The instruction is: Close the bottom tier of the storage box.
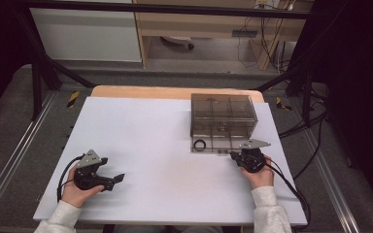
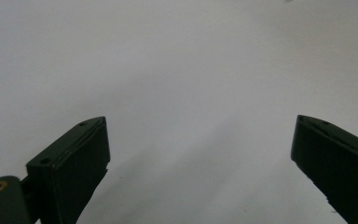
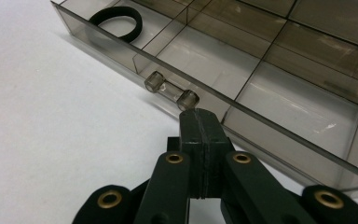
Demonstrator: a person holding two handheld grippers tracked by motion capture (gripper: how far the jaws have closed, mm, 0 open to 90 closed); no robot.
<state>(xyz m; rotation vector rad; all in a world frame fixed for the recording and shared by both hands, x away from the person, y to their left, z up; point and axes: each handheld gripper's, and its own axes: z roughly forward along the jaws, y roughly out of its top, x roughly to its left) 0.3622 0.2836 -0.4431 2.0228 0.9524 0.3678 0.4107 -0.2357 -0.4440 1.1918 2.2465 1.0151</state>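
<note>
A smoky clear drawer box point(image 1: 223, 112) stands at the table's far right, its bottom drawer point(image 1: 212, 145) pulled out toward me. A black ring point(image 1: 200, 144) point(image 3: 116, 19) lies in the drawer's left compartment. My right gripper point(image 1: 234, 155) point(image 3: 199, 114) is shut, jaws pressed together with nothing between them. Its tip sits against the right end of the drawer's clear bar handle point(image 3: 170, 91). My left gripper point(image 1: 119, 178) point(image 2: 200, 119) rests open over bare white table at the near left, nothing between its jaws.
The white table top point(image 1: 150, 145) has wide free room between the two hands. The drawer point(image 3: 279, 100) is split into several compartments; those near the handle look bare. Black frame bars and cables run around the table's sides.
</note>
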